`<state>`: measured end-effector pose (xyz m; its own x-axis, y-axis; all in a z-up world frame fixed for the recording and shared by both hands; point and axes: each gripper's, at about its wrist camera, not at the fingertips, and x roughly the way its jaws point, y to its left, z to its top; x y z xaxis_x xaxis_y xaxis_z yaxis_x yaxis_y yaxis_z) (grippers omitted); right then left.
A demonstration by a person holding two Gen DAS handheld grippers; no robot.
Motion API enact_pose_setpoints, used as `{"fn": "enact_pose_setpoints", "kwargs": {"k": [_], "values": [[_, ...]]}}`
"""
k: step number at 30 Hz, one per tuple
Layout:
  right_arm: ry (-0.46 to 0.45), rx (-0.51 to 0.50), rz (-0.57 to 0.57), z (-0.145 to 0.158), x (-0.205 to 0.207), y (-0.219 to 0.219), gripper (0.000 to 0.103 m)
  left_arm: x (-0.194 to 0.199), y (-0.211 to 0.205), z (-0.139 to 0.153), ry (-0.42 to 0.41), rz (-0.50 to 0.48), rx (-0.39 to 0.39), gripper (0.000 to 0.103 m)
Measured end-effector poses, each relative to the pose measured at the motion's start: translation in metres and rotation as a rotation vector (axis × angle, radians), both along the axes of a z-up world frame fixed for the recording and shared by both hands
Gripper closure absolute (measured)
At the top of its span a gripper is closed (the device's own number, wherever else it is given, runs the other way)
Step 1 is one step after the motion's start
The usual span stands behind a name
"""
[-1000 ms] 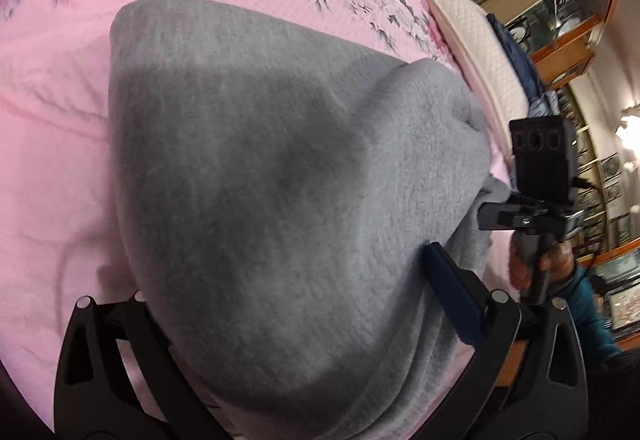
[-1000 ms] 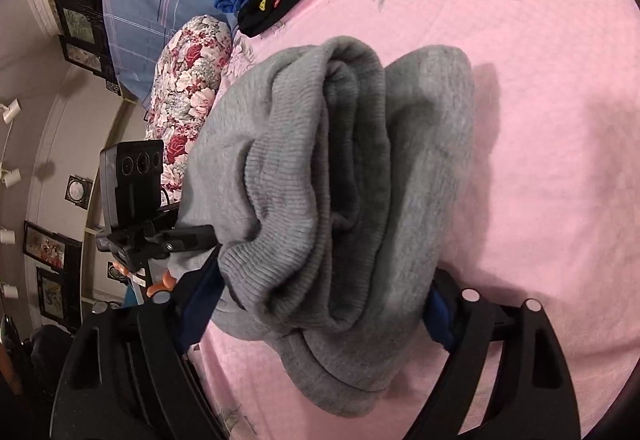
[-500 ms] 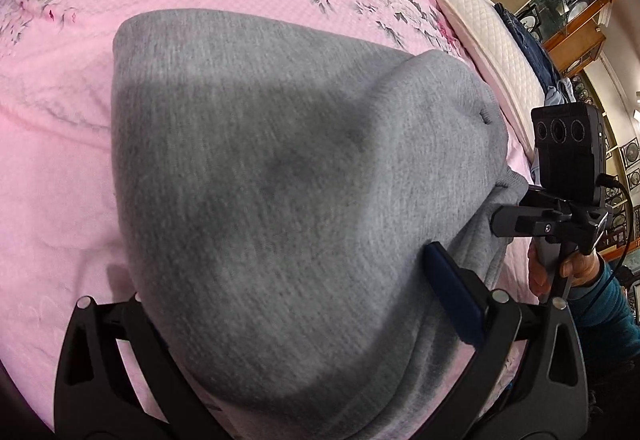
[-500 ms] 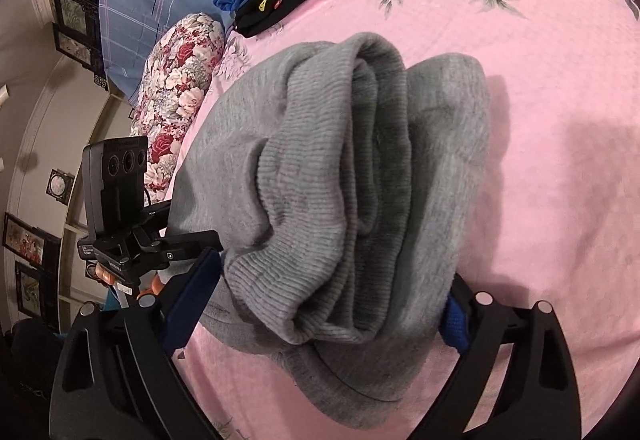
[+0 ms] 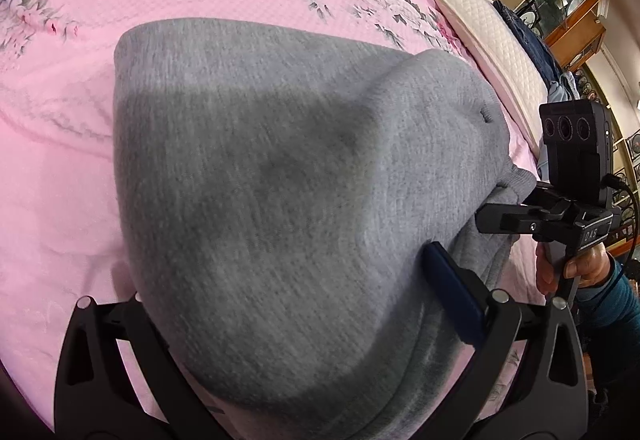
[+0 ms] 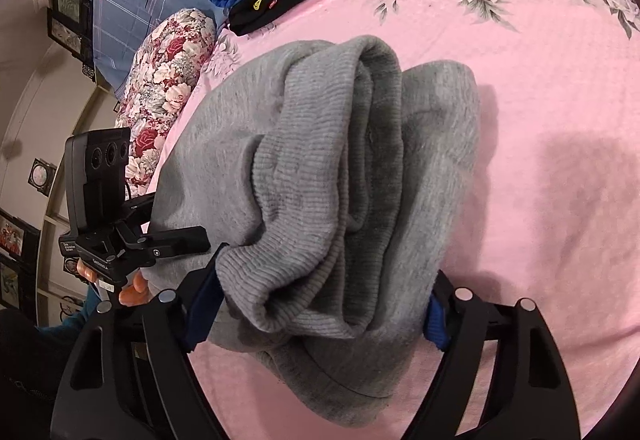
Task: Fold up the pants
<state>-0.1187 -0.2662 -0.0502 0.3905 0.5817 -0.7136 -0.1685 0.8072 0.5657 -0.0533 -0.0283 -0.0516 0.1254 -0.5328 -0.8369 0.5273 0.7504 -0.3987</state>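
Both the left gripper (image 5: 304,324) and right gripper (image 6: 316,304) are pinching the near edge of the folded grey pants (image 6: 340,176), lying on the pink bedspread (image 6: 540,100). Risk: thick bunched layers slipping out, collapsing the fold.

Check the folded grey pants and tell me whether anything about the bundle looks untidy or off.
The grey sweatpants are bunched, not flat: at the right gripper the ribbed waistband is rolled into thick uneven layers, and a loose edge hangs below the bundle over the pink floral bedspread. No damage is visible.
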Motion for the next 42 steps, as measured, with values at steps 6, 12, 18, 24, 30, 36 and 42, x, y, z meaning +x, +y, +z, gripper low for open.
{"fn": "enact_pose_setpoints", "kwargs": {"k": [6, 12, 18, 24, 30, 36, 42], "values": [[-0.019, 0.0, 0.001, -0.001, 0.0, 0.0, 0.023, -0.007, -0.004, 0.007, -0.069, -0.003, 0.036, 0.003], [-0.043, 0.004, -0.01, -0.002, -0.002, 0.0, 0.023, -0.013, -0.005, 0.011, -0.108, -0.001, 0.054, 0.007], [-0.064, 0.006, -0.018, -0.002, -0.003, 0.0, 0.023, -0.02, -0.005, 0.016, -0.149, 0.006, 0.074, 0.01], [-0.083, 0.007, -0.027, -0.002, -0.005, 0.001, 0.024, -0.023, -0.005, 0.018, -0.176, 0.019, 0.09, 0.01], [-0.091, 0.0, -0.061, -0.001, -0.006, 0.002, 0.026, -0.026, -0.002, 0.017, -0.204, 0.041, 0.07, 0.013], [-0.153, 0.032, -0.064, 0.025, -0.026, 0.012, 0.044, -0.046, 0.01, 0.044, -0.29, 0.098, 0.022, 0.048], [-0.282, 0.048, 0.001, 0.081, -0.035, 0.034, 0.048, -0.047, 0.037, 0.085, -0.325, 0.152, -0.049, 0.053]]}}
